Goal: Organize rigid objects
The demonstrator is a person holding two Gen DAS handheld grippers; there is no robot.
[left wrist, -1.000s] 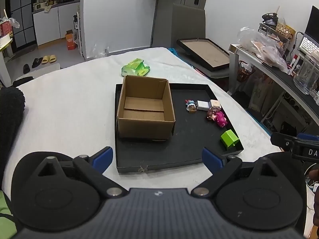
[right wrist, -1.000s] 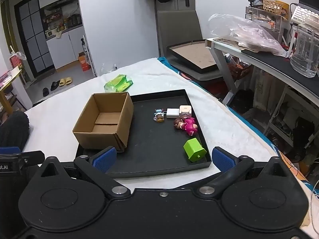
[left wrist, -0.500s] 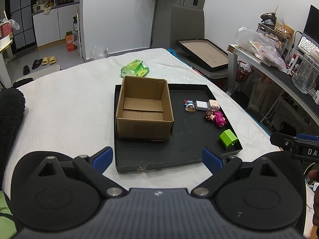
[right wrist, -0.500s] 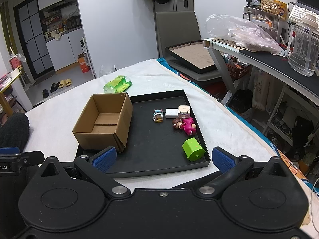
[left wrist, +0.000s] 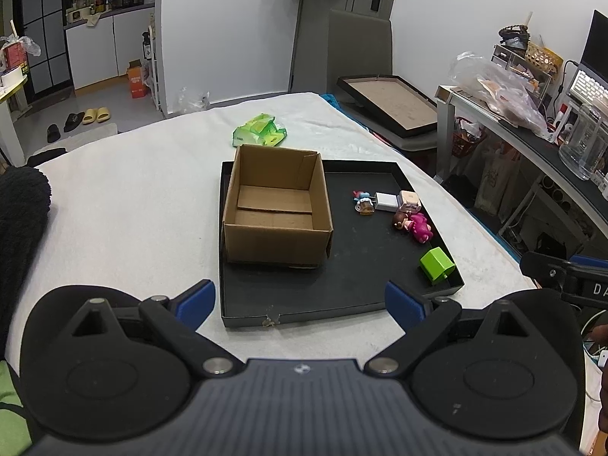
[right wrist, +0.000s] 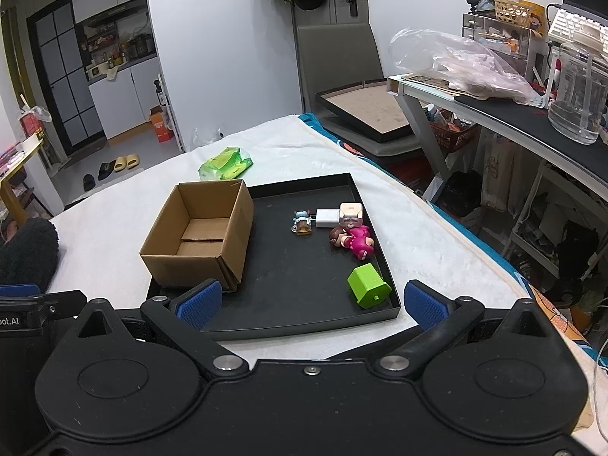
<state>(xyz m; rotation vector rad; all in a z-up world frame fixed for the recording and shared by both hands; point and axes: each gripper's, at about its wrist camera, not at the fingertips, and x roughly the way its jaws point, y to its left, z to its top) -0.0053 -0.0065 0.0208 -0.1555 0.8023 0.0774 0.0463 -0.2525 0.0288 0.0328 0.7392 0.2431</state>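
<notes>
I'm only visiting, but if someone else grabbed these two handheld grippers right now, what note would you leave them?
Left gripper and right gripper: both open, empty, held short of the black tray.
Cardboard box stands on the tray's left side, empty.
On the tray's right side, loose: green block, pink doll, white charger, beige cube, small figurine.
Done: nothing boxed.
Left: probably all five into the box.

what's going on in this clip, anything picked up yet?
Nothing yet. A person holds both claws open and empty at the near edge of the black tray: left claw, right claw. The cardboard box stands empty on the tray's left half. The toys sit loose on the right: green block, pink doll, white charger and a small figurine.
</notes>
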